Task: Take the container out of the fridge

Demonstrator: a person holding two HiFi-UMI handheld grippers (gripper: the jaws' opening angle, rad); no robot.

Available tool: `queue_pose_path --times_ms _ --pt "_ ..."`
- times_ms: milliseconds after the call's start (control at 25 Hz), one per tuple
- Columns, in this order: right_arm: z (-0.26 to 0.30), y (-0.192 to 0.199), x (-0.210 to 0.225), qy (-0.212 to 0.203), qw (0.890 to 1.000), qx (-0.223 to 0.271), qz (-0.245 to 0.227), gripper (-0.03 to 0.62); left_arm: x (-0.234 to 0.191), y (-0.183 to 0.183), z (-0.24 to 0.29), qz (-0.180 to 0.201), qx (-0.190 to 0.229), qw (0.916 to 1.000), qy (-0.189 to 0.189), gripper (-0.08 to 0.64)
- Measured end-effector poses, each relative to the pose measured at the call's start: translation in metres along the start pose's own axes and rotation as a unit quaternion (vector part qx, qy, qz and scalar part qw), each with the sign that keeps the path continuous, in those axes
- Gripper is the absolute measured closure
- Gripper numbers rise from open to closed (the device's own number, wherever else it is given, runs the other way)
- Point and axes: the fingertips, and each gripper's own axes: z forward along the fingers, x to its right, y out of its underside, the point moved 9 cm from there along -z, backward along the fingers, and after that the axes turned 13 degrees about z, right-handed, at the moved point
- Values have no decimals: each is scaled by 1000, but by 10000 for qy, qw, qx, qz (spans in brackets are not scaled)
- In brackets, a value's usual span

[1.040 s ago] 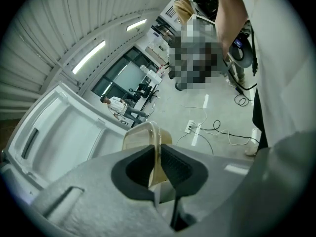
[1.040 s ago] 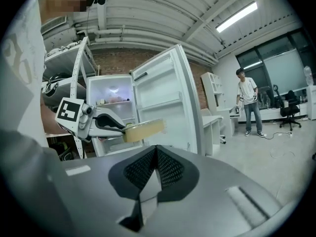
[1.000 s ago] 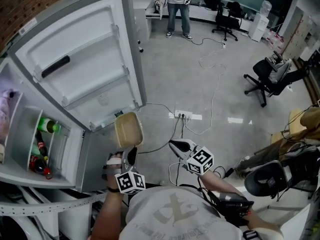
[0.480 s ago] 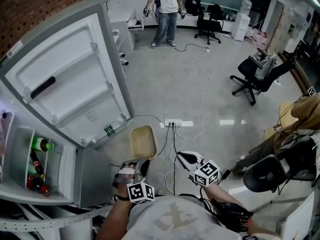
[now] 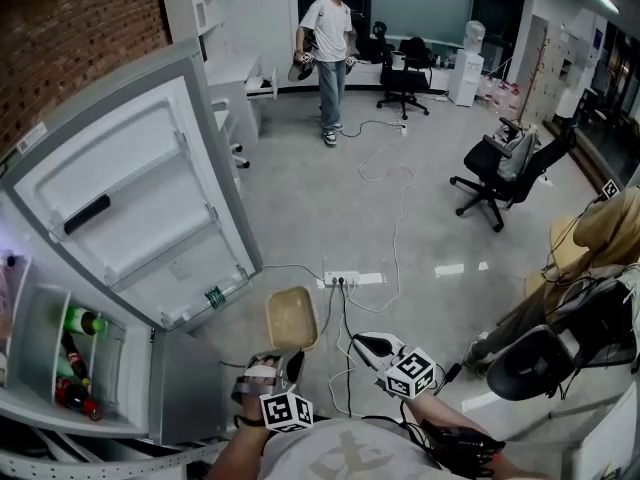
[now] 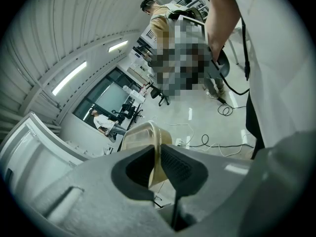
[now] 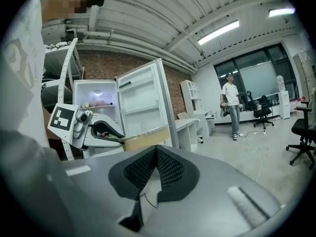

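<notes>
the container (image 5: 292,318) looks like smooth, translucent tan plastic. the fridge (image 5: 140,218) door lining is glossy white plastic, the far-left wall (image 5: 70,28) is rough red brick, and the floor (image 5: 310,198) is polished grey and reflective. the left gripper (image 6: 159,148) has black, finely ribbed pads (image 6: 177,166) and a matt grey body.

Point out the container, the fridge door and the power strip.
container (image 5: 292,318), head view, middle of its top face.
fridge door (image 5: 130,218), head view, inner liner.
power strip (image 5: 341,279), head view, white body.
</notes>
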Motion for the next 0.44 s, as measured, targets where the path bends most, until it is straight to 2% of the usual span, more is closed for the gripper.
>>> queue_pose_path --times_ms 440 --pt "10 -13 3 -122 9999 12 -65 586 -15 0 6 85 -41 9999 -45 517"
